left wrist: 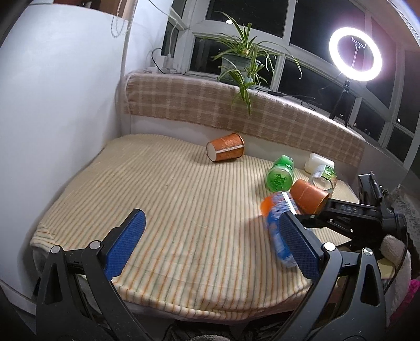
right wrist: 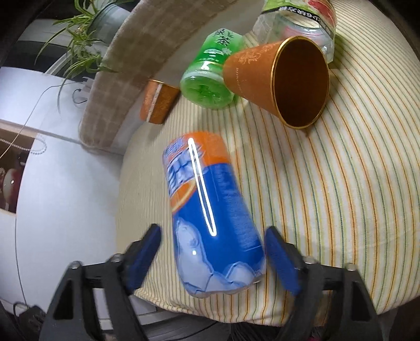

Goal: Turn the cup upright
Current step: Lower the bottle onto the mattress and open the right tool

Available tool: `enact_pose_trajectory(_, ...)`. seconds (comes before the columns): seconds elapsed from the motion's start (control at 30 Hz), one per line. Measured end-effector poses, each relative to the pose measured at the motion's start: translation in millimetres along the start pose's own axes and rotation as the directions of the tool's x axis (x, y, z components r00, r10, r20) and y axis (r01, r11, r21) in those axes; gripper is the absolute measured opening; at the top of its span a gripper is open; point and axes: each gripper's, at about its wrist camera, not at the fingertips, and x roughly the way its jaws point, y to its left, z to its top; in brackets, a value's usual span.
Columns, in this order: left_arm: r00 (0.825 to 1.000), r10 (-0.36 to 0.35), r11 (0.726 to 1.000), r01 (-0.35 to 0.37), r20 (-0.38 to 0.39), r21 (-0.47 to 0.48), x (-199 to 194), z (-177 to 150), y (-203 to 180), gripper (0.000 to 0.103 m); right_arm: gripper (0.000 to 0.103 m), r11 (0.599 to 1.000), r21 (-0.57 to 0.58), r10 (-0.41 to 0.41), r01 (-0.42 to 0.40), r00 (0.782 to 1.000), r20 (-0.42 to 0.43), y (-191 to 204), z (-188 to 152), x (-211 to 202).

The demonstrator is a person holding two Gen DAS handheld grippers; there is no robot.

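Two orange paper cups lie on their sides on a striped cloth. The far cup lies near the padded back edge. The near cup lies with its open mouth toward the right wrist camera, touching a green bottle. A blue and orange bottle lies between the open fingers of my right gripper, which shows in the left wrist view beside the near cup; I cannot tell if the pads touch the bottle. My left gripper is open and empty above the cloth's front.
A clear bottle and a white tub lie behind the near cup. A checked padded ledge runs along the back, with a potted plant and a ring light. A white wall stands left.
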Motion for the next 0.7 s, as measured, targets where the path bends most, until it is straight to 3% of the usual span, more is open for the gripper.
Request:
enact_pose_trajectory(0.13, 0.997, -0.068, 0.997, 0.067, -0.042, -0.022, 9.6, 6.8, -2.7, 0.103, 0.089, 0.995, -0.096, 0.002, 0.002, 0.999, 0.037, -4.2, -13.9, -35.2)
enact_pose_trajectory(0.23, 0.971, -0.202, 0.976, 0.188, -0.131, -0.108, 28.0, 13.3, -2.4, 0.102, 0.089, 0.985, -0.175, 0.001, 0.012, 0.997, 0.071, -7.2, -23.5, -59.0)
enact_pose_trajectory(0.37, 0.907, -0.350, 0.924, 0.293, -0.233, -0.248, 61.8, 17.7, -4.5, 0.095, 0.089, 0.972, -0.229, -0.026, 0.060, 0.989, 0.146, -19.3, -38.0, -92.5)
enact_pose_trajectory(0.5, 0.848, -0.433, 0.882, 0.327, -0.307, -0.340, 95.6, 16.6, -11.4, 0.094, 0.090, 0.970, -0.221, -0.056, 0.104, 0.976, 0.211, -37.4, -50.5, -122.1)
enact_pose_trajectory(0.57, 0.803, -0.483, 0.851, 0.338, -0.348, -0.402, 114.2, 12.8, -14.7, 0.083, 0.090, 0.972, -0.203, -0.069, 0.118, 0.970, 0.232, -45.6, -53.8, -132.9)
enact_pose_trajectory(0.63, 0.763, -0.528, 0.819, 0.342, -0.374, -0.460, 131.0, 9.5, -17.3, 0.082, 0.090, 0.973, -0.189, -0.084, 0.135, 0.964, 0.253, -52.5, -56.7, -141.6)
enact_pose_trajectory(0.7, 0.744, -0.544, 0.808, 0.339, -0.388, -0.481, 144.4, 6.3, -20.7, 0.082, 0.090, 0.974, -0.173, -0.094, 0.143, 0.960, 0.264, -60.5, -58.6, -149.0)
